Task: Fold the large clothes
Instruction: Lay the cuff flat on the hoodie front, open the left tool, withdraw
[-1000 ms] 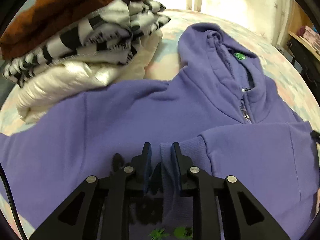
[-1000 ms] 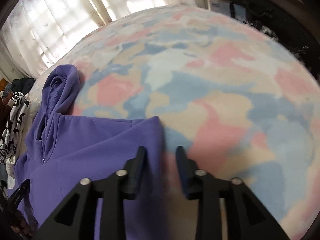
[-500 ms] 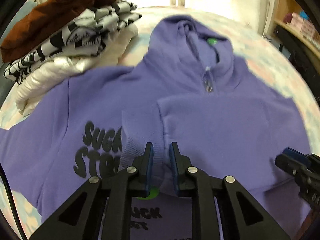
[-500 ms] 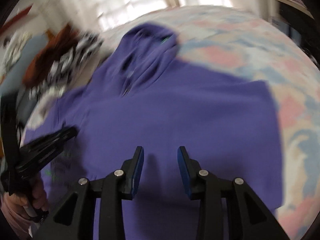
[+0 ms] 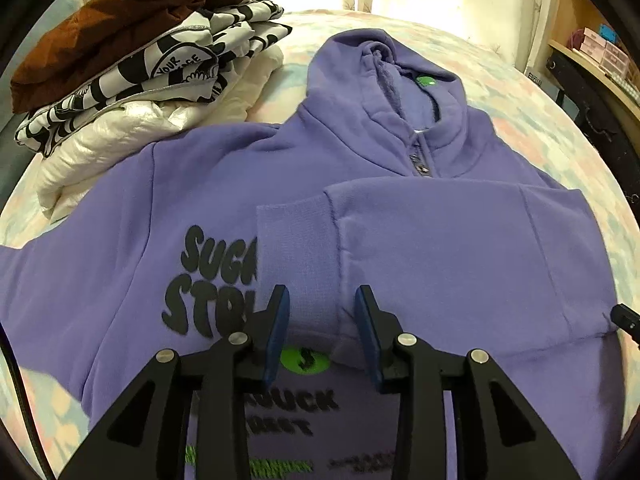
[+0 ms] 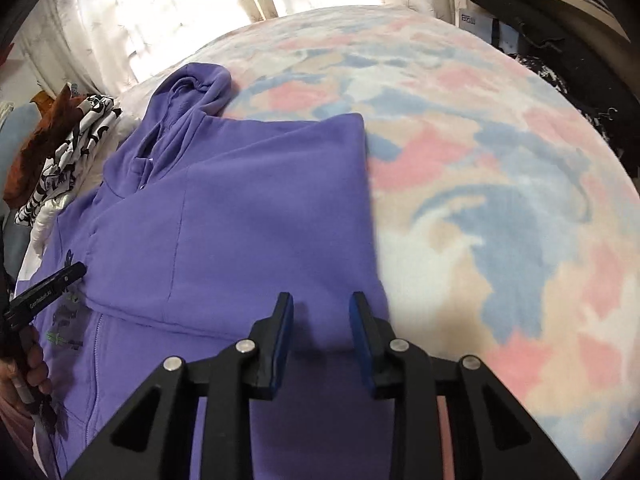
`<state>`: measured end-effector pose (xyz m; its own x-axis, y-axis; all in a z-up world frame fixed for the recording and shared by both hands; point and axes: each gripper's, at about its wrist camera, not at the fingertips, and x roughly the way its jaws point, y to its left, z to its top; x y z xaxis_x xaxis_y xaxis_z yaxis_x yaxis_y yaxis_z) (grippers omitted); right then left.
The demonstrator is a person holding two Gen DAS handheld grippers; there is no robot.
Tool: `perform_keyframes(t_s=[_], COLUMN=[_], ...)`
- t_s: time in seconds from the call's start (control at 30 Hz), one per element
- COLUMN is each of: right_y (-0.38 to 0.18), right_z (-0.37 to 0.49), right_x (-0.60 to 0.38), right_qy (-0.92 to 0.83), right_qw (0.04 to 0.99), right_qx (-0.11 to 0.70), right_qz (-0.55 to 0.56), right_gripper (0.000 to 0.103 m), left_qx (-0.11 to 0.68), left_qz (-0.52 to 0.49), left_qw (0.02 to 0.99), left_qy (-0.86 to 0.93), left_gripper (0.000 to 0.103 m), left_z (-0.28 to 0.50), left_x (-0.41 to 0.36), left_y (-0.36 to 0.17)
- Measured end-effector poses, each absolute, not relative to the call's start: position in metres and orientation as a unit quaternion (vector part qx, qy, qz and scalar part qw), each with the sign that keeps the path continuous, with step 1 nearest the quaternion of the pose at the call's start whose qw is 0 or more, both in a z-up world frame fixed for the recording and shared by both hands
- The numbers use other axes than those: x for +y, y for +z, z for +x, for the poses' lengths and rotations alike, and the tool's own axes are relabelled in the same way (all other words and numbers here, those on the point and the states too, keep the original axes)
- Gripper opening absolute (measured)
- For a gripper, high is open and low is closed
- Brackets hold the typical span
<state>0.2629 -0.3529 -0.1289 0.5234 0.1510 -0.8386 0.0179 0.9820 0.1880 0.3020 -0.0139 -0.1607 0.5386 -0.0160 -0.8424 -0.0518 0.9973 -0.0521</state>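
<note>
A purple fleece zip-up hoodie with black and green chest lettering (image 5: 224, 184) lies front-up on the bed with the pastel pink, blue and cream blanket (image 6: 500, 184), its hood toward the far edge by the curtained window and its hem toward the near edge. The sleeve on its right-hand side is folded across the chest, and the ribbed cuff (image 5: 294, 240) lies just ahead of the left hand-held gripper (image 5: 322, 328), whose jaws stand wide apart and hold nothing. The right hand-held gripper (image 6: 322, 332) is also wide and empty, hovering over the folded right edge of the hoodie where the fabric meets the blanket.

The other sleeve runs out toward the bed's left edge, well left of the left hand-held gripper, with its long axis lying crosswise to the body. That sleeve is probably the next fold, and the left hand is much the nearer one to take it and bring it across.

A stack of folded clothes, brown on top, black-and-white patterned below, white at the bottom (image 5: 132, 60), sits at the bed's far left corner, touching the hoodie's shoulder
</note>
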Motion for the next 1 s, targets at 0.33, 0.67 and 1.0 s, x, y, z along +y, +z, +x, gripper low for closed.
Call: perform_keyframes(t_s=[0.33,0.67,1.0], right_y=[-0.113,-0.089,-0.084], right_z=[0.229,0.174,0.127], right_x=[-0.331,-0.321,-0.301], right_qy=[0.062,0.076,0.089], right_qw=[0.865,0.869,0.868], right_qx=[0.486,0.47,0.466], right_qz=[0.113,0.132,0.146], right_gripper=[0.031,0.041,0.049], left_qx=[0.453,0.443,0.456], left_qz=[-0.024,-0.016,-0.02], left_qw=[0.891,0.896,0.89], left_qy=[-0.001,-0.002,0.011], left_gripper=[0.048,0.049,0.049], left_z=[0.249,0.18,0.119], left_x=[-0.024,-0.024,-0.005], left_y=[-0.119,-0.097,-0.095])
